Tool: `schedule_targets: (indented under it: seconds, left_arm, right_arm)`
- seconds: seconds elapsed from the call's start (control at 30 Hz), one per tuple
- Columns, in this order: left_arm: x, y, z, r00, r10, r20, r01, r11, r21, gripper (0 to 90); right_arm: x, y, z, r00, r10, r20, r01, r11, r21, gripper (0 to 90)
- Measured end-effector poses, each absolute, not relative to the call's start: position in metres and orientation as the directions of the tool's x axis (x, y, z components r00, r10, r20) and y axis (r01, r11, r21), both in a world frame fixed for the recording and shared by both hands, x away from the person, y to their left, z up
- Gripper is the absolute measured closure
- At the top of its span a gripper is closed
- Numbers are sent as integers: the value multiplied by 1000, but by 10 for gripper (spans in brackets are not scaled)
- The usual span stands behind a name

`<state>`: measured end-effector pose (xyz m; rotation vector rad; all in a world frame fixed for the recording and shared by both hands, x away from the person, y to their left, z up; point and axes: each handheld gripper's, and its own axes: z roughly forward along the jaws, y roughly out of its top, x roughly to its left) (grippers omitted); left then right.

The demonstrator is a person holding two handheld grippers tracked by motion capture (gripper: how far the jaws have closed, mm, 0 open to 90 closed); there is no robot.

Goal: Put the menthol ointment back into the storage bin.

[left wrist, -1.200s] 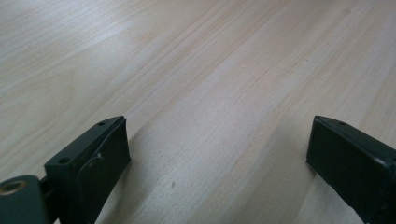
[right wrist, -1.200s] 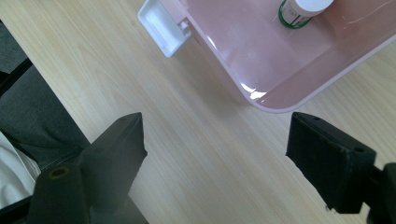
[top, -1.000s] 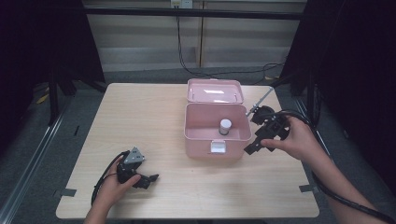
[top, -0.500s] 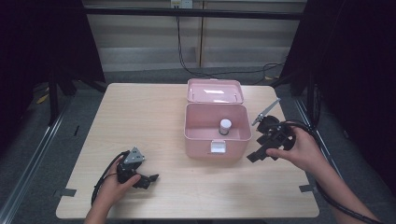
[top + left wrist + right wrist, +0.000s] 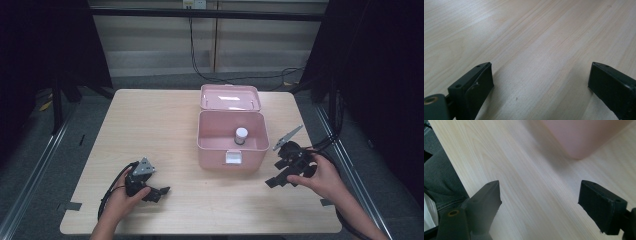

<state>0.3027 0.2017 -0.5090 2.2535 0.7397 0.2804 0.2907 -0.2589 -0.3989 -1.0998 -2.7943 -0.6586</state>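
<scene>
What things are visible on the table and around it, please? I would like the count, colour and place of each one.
box: one, pink, middle of the table, lid open and leaning back
small bottle: one, white cap, upright inside the box
table: one, light wood, centre of the high view
cables: several, black, on the floor behind the table
left tool: one, black, near the table's front left edge, jaws open, nothing between them
right tool: one, black, right of the box, jaws open, nothing between them
</scene>
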Motion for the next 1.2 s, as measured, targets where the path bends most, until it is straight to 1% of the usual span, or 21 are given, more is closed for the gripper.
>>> schedule_targets:
  seconds: [0.07, 0.17, 0.2, 0.7, 0.83, 0.87, 0.9, 0.93, 0.97, 1.0, 1.07, 1.1, 1.13, 1.17, 1.2]
  left_arm:
    - [303, 202, -509, 810, 586, -22, 427, -563, 708, 53]
    - [303, 202, -509, 810, 586, -20, 425, -564, 708, 54]
    - [303, 202, -509, 810, 586, -20, 425, -563, 709, 53]
    - [303, 202, -509, 810, 586, -22, 427, -563, 708, 54]
    - [303, 202, -509, 810, 586, -22, 427, -563, 708, 53]
    - [303, 202, -509, 810, 586, -21, 426, -563, 708, 53]
    - [303, 202, -509, 810, 586, -21, 426, -563, 708, 53]
    - [303, 202, -509, 810, 586, -21, 427, -563, 708, 53]
    - [303, 202, -509, 810, 586, -21, 427, -563, 708, 53]
    - [303, 202, -509, 810, 586, -21, 426, -564, 708, 54]
    - [302, 202, -509, 809, 587, -21, 427, -563, 707, 54]
    - [302, 202, -509, 809, 587, -21, 427, -563, 707, 53]
    - [302, 202, -509, 810, 587, -21, 427, -563, 707, 54]
    - [302, 202, -509, 810, 587, -21, 427, -563, 707, 53]
    - [302, 202, -509, 810, 587, -21, 427, -564, 707, 54]
  right_arm:
    - [290, -259, -404, -741, 634, 223, 666, 651, 364, 175]
    - [288, -259, -419, -735, 634, 241, 675, 650, 349, 175]
    - [287, -260, -429, -733, 634, 245, 677, 650, 345, 175]
    - [284, -263, -475, -724, 635, 270, 687, 630, 362, 175]
    - [284, -264, -478, -728, 634, 263, 681, 619, 391, 166]
    - [282, -265, -480, -740, 625, 246, 663, 619, 421, 163]
    - [282, -265, -480, -740, 625, 246, 663, 619, 421, 163]
    - [280, -265, -482, -756, 616, 220, 639, 622, 454, 156]
    - [280, -265, -482, -756, 616, 220, 639, 622, 454, 156]
    - [277, -265, -486, -772, 604, 197, 610, 617, 496, 136]
    - [274, -266, -489, -795, 585, 159, 569, 629, 530, 134]
    - [274, -266, -489, -795, 585, 159, 569, 629, 530, 134]
    - [270, -266, -493, -805, 580, 125, 536, 621, 572, 113]
    - [270, -266, -493, -805, 580, 125, 536, 621, 572, 113]
    - [267, -264, -496, -824, 561, 77, 492, 643, 588, 109]
